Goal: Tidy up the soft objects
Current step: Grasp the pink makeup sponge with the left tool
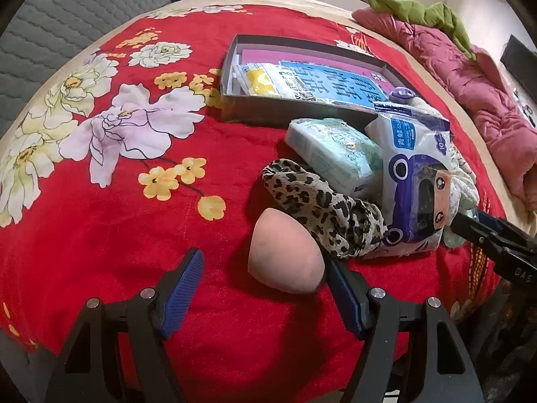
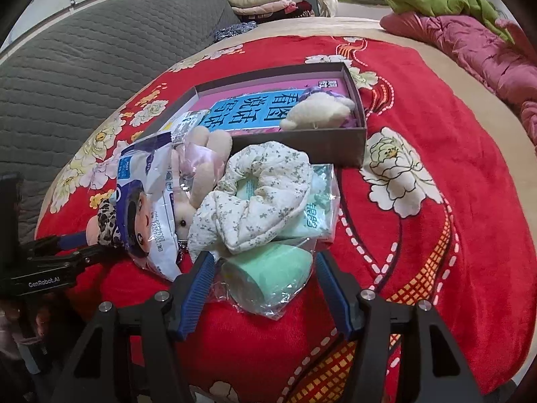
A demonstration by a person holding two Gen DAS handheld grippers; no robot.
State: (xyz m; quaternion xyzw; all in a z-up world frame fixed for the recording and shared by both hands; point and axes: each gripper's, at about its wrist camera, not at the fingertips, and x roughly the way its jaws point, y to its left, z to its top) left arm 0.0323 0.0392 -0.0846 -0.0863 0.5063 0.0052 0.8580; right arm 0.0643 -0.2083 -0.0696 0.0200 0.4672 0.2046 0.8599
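On the red floral blanket (image 2: 436, 174), a shallow grey cardboard box (image 2: 302, 149) anchors the pile; just before it, the right gripper (image 2: 263, 273) stands with jaws wide around a mint-green plastic-wrapped roll (image 2: 268, 278), seemingly not pressing; left of the box, the left gripper (image 1: 265, 277) straddles a pink egg-shaped sponge (image 1: 285, 252), jaws wide.

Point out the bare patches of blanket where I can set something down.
The red blanket lies bare left of the pink sponge and grey box. Bare too: right of the box, by the white printed flower. Crowded: in front of the box, where leopard cloth, wipes pack and floral scrunchie pile.
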